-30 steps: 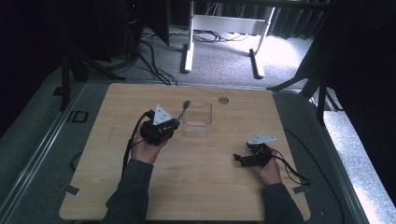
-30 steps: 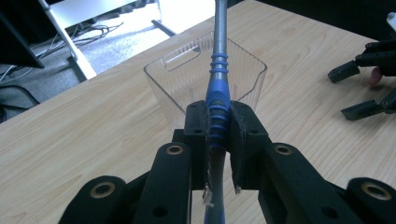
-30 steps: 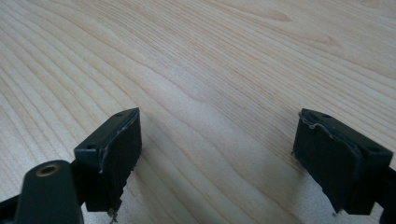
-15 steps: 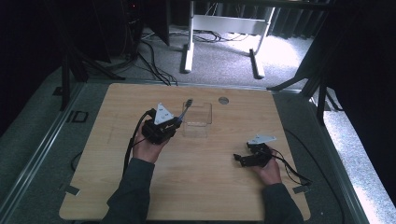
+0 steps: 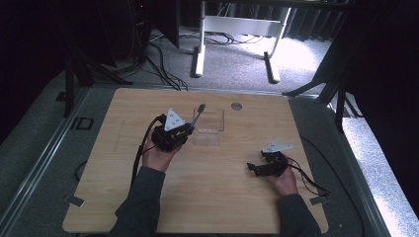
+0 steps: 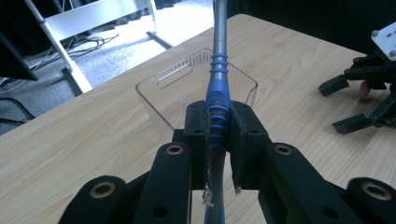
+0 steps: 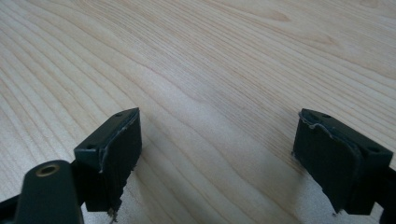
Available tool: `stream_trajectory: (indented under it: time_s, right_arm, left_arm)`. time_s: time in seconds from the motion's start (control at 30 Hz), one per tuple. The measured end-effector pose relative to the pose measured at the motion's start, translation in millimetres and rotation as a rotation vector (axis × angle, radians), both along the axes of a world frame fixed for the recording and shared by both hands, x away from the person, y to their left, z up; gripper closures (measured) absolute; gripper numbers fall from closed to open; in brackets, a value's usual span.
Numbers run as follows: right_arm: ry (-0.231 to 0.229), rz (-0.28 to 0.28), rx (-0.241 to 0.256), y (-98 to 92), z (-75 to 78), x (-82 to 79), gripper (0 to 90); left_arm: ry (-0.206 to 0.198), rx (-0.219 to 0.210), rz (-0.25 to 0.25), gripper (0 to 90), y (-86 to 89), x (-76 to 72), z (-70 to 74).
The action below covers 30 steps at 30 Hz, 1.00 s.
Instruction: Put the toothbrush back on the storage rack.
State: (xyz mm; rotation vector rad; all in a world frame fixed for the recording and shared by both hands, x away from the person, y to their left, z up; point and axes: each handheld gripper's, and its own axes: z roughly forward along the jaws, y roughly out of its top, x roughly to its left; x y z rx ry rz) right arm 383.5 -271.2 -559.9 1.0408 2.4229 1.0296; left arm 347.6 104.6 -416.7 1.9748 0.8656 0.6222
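A toothbrush (image 6: 218, 100) with a blue ribbed grip and a grey neck is clamped in my left gripper (image 6: 218, 140), its head (image 5: 200, 107) pointing up and away over a clear plastic tray (image 6: 196, 88). From above, my left gripper (image 5: 184, 129) hovers at the near left corner of that tray (image 5: 215, 116). My right gripper (image 5: 252, 167) rests low over the bare wood at the table's right, jaws wide apart with nothing between its fingertips (image 7: 116, 144). That right gripper (image 6: 348, 105) also appears at the right edge of the left gripper view.
A small round metal inset (image 5: 236, 106) sits in the wooden table (image 5: 123, 113) near its far edge. Cables (image 5: 311, 180) trail from the right gripper toward the table's right edge. A white desk frame (image 5: 237, 24) stands on the floor beyond.
My left gripper has carried the toothbrush slightly to the right, toward the clear tray. The right gripper has stayed in place.
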Motion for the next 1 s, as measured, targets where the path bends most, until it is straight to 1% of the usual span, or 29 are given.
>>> stream_trajectory:
  time_s: [0.13,0.23,0.43,0.77,1.0]
  right_arm:
    - [0.000,-0.001,0.000,0.0,0.0,0.0,15.1]
    - [0.001,-0.002,0.000,0.0,0.0,0.0,15.1]
    - [0.000,-0.002,0.000,0.0,0.0,0.1,15.1]
    - [0.000,-0.003,0.000,0.0,0.0,0.2,15.2]
    - [0.001,-0.005,0.000,0.0,0.0,0.2,15.1]
  left_arm:
    - [0.000,-0.002,0.000,78.8,-1.1,0.7,0.2]
    - [-0.005,0.008,-0.001,78.9,-1.6,1.0,-0.1]
    - [-0.019,0.000,-0.002,78.9,-1.1,2.0,0.4]
    - [-0.017,-0.002,-0.009,78.9,-4.7,7.4,-0.2]
    - [-0.022,-0.023,-0.006,78.9,-3.7,9.3,-0.4]
